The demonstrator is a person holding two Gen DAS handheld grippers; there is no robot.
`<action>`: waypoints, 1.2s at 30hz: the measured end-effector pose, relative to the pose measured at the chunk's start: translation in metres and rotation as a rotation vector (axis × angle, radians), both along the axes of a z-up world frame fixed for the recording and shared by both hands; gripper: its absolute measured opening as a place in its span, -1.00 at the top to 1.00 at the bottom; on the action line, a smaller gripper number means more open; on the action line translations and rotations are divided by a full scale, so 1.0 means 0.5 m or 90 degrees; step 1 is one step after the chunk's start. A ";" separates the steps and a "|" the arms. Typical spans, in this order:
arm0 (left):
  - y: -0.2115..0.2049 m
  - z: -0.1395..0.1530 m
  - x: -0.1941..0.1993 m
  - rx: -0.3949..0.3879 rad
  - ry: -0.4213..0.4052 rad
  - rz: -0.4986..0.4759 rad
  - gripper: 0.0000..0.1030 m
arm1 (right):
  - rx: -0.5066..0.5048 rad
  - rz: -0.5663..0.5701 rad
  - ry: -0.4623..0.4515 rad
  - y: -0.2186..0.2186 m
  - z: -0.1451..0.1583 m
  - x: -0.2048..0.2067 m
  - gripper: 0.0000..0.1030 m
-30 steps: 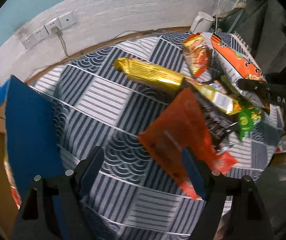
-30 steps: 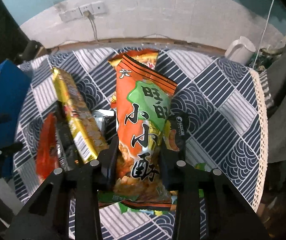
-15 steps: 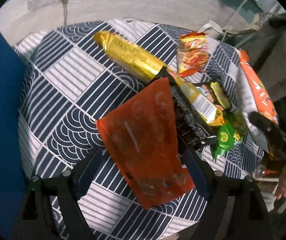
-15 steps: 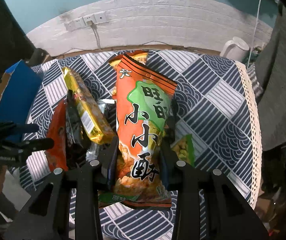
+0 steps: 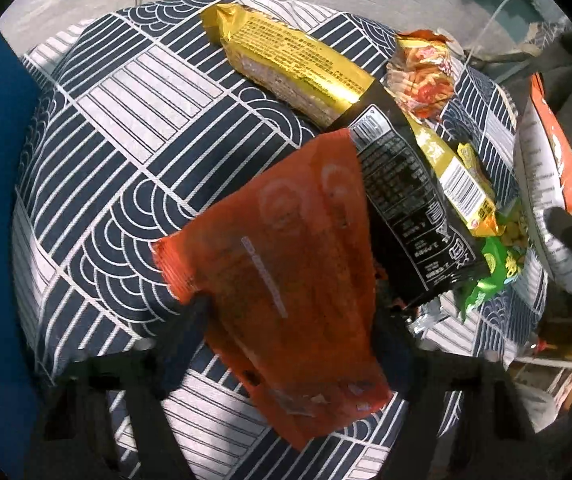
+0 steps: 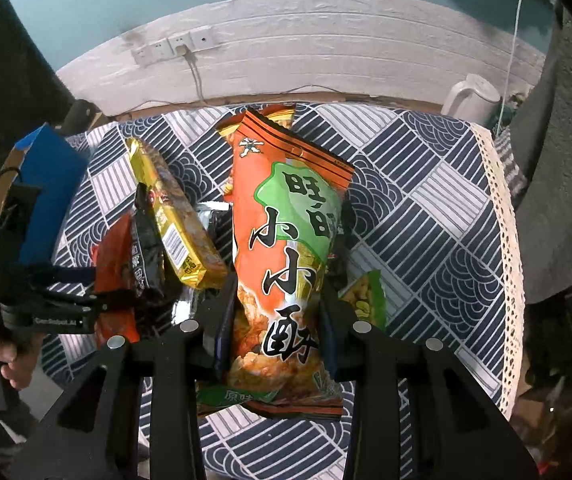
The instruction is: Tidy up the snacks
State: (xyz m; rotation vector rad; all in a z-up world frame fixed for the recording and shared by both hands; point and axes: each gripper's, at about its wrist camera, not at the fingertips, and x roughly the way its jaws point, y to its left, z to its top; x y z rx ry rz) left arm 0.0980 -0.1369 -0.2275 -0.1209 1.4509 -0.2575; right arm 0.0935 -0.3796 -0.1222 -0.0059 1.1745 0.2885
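Seven snack packets [image 6: 286, 240] in view; two grippers: left gripper [image 5: 286, 320], right gripper [image 6: 276, 316]. One blue box [image 6: 46, 184], one white kettle [image 6: 472, 96], one patterned tablecloth [image 6: 426, 208].

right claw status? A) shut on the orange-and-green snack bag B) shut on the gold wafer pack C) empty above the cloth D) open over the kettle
A: in the right wrist view the right claw has both fingers pressed against the sides of the orange-and-green snack bag, which stands up between them.

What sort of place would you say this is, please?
Probably a home room: a patterned tablecloth covered in snack packets, a white kettle at the back, and wall sockets on a painted brick wall.
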 end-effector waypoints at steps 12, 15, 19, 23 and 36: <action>0.024 0.050 -0.030 0.012 -0.039 -0.045 0.48 | -0.020 0.023 -0.016 0.031 0.024 -0.013 0.33; 0.043 0.063 -0.029 0.006 -0.043 -0.041 0.48 | -0.022 0.029 -0.022 0.039 0.034 -0.019 0.33; 0.058 0.097 -0.036 0.015 -0.072 -0.044 0.49 | -0.025 0.036 -0.027 0.053 0.048 -0.027 0.33; 0.066 0.141 -0.043 0.032 -0.113 -0.054 0.48 | -0.025 0.046 -0.036 0.067 0.066 -0.034 0.33; 0.092 0.274 -0.084 0.114 -0.256 -0.109 0.48 | -0.029 0.075 -0.072 0.120 0.127 -0.050 0.33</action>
